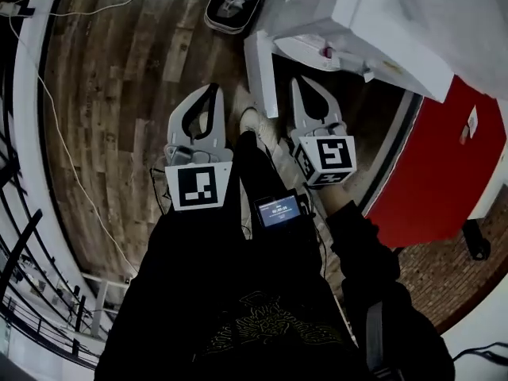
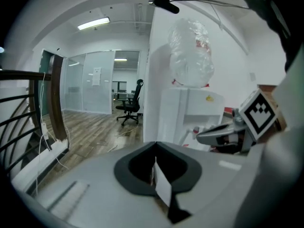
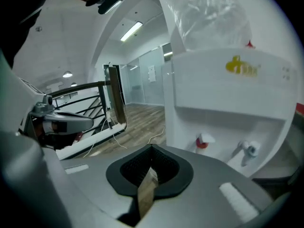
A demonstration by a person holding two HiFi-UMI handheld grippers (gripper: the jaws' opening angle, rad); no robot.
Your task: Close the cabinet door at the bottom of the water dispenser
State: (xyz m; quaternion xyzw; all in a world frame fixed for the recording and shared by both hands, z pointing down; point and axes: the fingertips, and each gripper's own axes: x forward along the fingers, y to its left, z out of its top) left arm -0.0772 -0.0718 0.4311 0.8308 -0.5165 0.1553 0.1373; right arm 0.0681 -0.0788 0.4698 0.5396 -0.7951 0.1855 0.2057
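Note:
The white water dispenser (image 1: 357, 18) stands at the top right of the head view, with its bottle (image 2: 192, 56) on top. Its white lower cabinet door (image 1: 260, 71) stands out from the body, edge-on to me and open. My left gripper (image 1: 213, 88) hangs left of the door, jaws together and empty. My right gripper (image 1: 297, 80) is just right of the door, in front of the dark cabinet opening, also shut and empty. The right gripper view faces the dispenser (image 3: 228, 94) with its red tap (image 3: 202, 142) and second tap (image 3: 247, 148). In the left gripper view the dispenser (image 2: 190, 113) is ahead to the right.
A red cabinet (image 1: 440, 173) stands right of the dispenser. A dark, flat device (image 1: 234, 2) lies on the wood floor beyond the door. Cables (image 1: 59, 133) trail along the left, beside a black railing (image 1: 20, 244). My shoe (image 1: 254, 121) is between the grippers. An office chair (image 2: 130, 103) stands far off.

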